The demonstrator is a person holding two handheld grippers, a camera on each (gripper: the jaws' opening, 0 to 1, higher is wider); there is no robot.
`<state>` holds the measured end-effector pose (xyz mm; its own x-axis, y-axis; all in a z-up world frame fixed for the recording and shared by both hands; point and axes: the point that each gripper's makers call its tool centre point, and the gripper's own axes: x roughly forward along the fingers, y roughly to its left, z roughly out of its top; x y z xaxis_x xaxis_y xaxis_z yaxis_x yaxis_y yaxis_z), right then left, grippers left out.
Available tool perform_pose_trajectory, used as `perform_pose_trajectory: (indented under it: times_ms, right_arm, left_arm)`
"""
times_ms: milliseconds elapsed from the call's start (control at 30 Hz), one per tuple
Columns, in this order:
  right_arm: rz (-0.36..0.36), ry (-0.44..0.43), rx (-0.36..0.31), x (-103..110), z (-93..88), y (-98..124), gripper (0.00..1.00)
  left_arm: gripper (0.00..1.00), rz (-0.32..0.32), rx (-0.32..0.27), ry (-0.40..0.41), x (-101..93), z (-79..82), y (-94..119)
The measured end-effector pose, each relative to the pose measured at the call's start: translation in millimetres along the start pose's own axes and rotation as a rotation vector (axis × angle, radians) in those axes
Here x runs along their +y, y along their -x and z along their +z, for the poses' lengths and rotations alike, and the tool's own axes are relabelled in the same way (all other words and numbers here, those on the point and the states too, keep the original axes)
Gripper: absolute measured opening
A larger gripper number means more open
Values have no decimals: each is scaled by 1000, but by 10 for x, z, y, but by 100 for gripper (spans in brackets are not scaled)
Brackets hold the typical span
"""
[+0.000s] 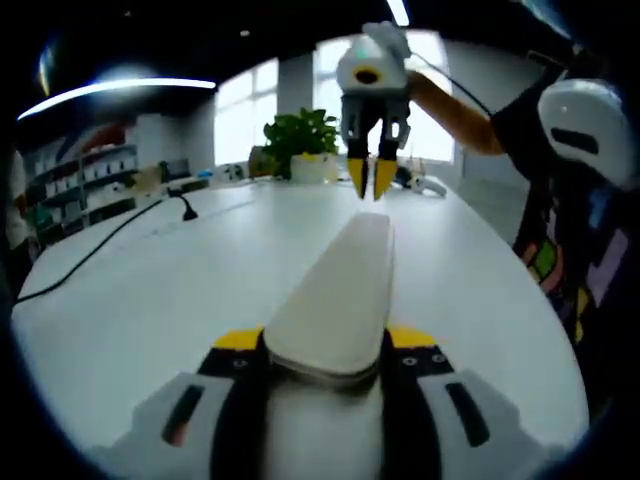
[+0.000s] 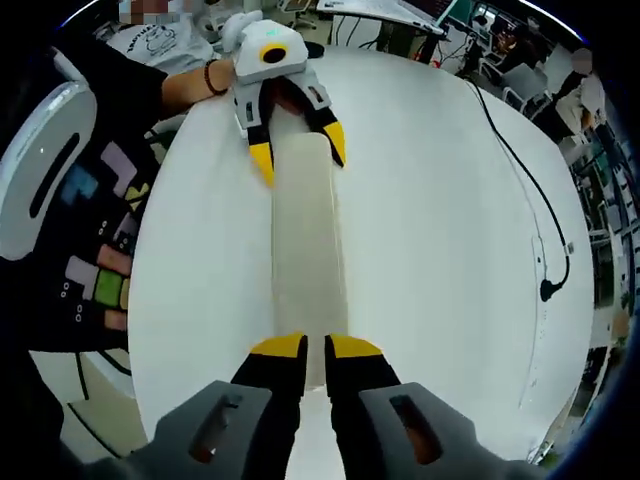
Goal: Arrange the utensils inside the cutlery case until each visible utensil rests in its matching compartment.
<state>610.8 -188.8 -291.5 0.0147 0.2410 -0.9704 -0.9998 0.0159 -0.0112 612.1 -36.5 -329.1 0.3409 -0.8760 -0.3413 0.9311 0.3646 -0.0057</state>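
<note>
A long, closed cream cutlery case [image 1: 345,290] lies along the white table [image 1: 140,310]. My left gripper [image 1: 325,340] is shut on its near end, one jaw on each side. In the right gripper view the same case [image 2: 305,240] runs from my right gripper [image 2: 315,347] up to the left gripper [image 2: 298,150], whose yellow tips straddle the far end. The right gripper [image 1: 371,180] points down over the case's other end, its tips nearly together with a thin slit between them. I cannot tell whether they pinch the case. No utensils show.
A black cable [image 2: 530,200] with a plug runs over the table [image 2: 430,250] on one side. A potted plant [image 1: 300,135] stands at the table's far end. The person [image 1: 565,250] in a patterned shirt stands close along the table's edge.
</note>
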Motion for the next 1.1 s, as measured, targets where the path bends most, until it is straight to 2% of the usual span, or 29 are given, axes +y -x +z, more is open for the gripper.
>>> perform_pose_trajectory:
  times_ms: [167,233,267,467,633,700,900,1067,1100]
  right_arm:
    - [33,-11,61,40,-204,-94,6]
    - [19,-28,68,-5,-230,-107,7]
    - [17,-44,59,-22,-223,-109,7]
    - [27,-8,67,-27,-217,-146,10]
    - [19,1,72,-55,-219,-151,8]
    - [22,-12,82,-63,-215,-160,7]
    - [27,47,130,-50,-218,-173,7]
    - [46,32,125,-68,-222,-176,8]
    - [47,8,120,-66,-220,-177,8]
  left_arm:
    - [47,-5,-1,-2,-6,1,-3]
    - [47,-5,0,-3,-7,1,-3]
    - [47,-5,-1,-2,-8,1,-3]
    - [47,-7,-3,-1,-4,-3,3]
    - [47,-10,-5,-1,4,-8,10]
    - [47,-10,-4,-1,5,-9,11]
    - [47,-7,-4,0,7,-11,14]
    - [47,-4,-3,0,4,-10,13]
    - [47,-4,-3,0,1,-9,11]
